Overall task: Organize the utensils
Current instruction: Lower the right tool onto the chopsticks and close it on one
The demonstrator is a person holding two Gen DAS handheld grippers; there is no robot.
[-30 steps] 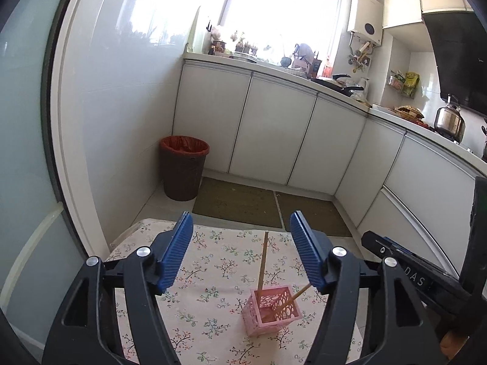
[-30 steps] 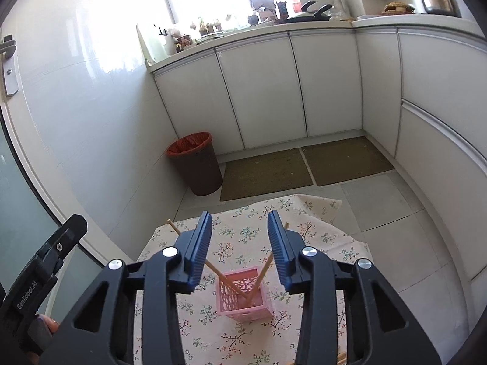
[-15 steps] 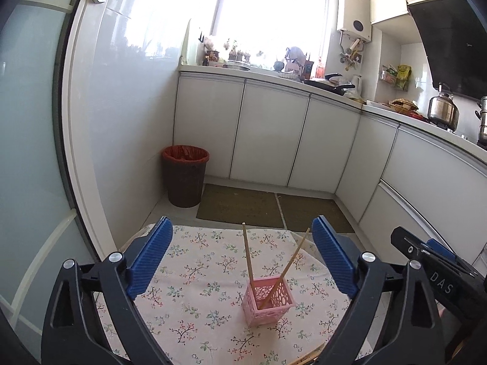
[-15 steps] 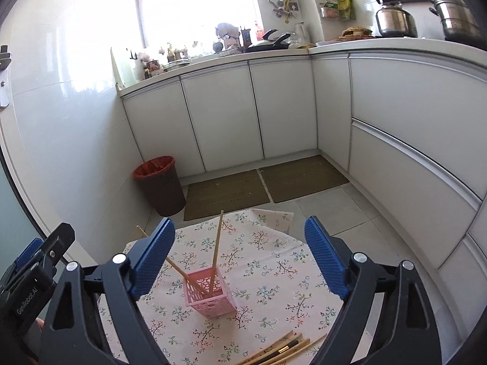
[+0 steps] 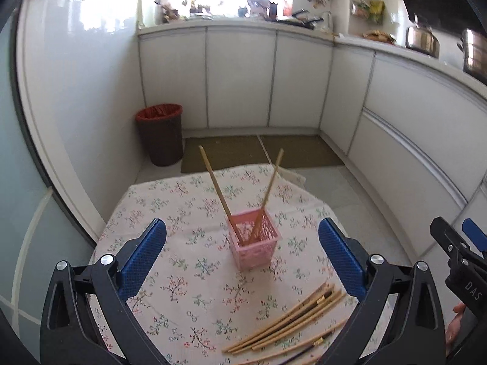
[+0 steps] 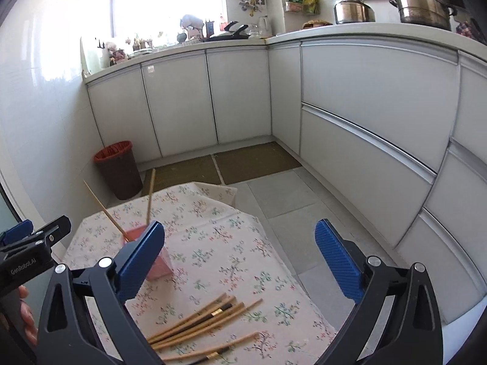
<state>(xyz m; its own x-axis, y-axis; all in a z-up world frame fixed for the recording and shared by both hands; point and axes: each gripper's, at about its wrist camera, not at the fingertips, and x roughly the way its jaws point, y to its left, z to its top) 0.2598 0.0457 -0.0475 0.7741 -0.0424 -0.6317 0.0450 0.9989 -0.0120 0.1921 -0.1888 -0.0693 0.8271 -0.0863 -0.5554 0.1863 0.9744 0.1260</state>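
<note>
A pink mesh holder stands on the floral tablecloth with two wooden chopsticks leaning out of it. Several more chopsticks lie in a loose pile near the table's front right. My left gripper is open and empty, raised above the table behind the holder. My right gripper is open and empty above the pile of chopsticks; its left finger hides part of the holder. Each gripper shows at the edge of the other's view.
A brown bin with a red liner stands on the floor beyond the table. White kitchen cabinets run along the back and right. Floor mats lie in front of them. The table edge drops off at the right.
Both grippers have opened wide and pulled back and up from the holder. The second chopstick now stands free in the holder. The pile of chopsticks has come into view.
</note>
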